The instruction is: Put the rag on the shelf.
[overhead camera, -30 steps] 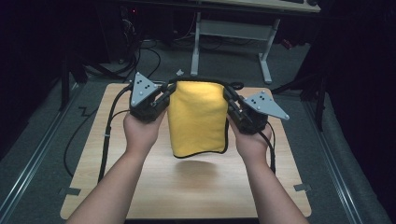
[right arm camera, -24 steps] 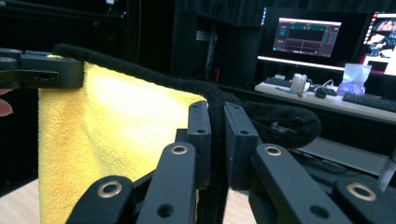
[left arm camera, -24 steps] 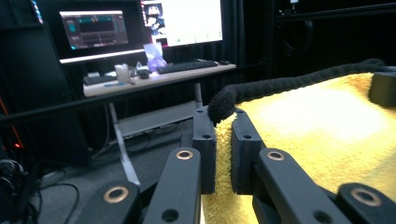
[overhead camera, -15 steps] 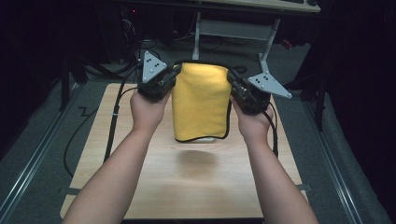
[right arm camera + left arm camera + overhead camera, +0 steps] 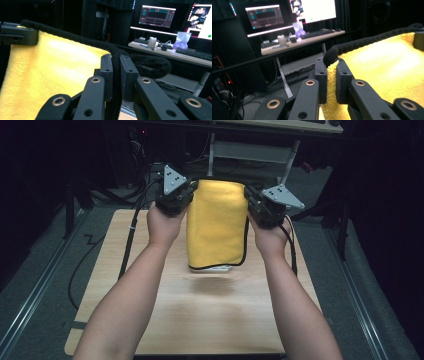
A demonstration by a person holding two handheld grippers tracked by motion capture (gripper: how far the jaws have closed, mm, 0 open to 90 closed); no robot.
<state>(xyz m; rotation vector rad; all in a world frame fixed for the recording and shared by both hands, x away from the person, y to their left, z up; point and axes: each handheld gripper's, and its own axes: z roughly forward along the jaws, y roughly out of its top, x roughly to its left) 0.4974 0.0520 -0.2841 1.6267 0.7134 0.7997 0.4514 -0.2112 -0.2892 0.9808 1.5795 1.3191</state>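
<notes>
A yellow towel (image 5: 217, 227) with a black hem hangs in the air above the wooden table (image 5: 150, 315), stretched between both grippers. My left gripper (image 5: 189, 195) is shut on its top left corner, and in the left gripper view the jaws pinch the yellow towel (image 5: 372, 67) at the hem, with my left gripper (image 5: 331, 75) seen close up. My right gripper (image 5: 248, 200) is shut on the top right corner; in the right gripper view my right gripper (image 5: 116, 72) clamps the black edge of the yellow towel (image 5: 50, 72). The towel's lower edge hangs just above the table.
Beyond the table's far edge stands a desk frame (image 5: 250, 150) with cables on the dark floor. A desk with monitors (image 5: 287, 12) and a keyboard (image 5: 319, 32) lies ahead of the grippers. A black cable (image 5: 127, 250) trails over the table's left side.
Both hands have carried the hanging towel away from the person, toward the table's far edge, and slightly up. The grip on both corners is the same.
</notes>
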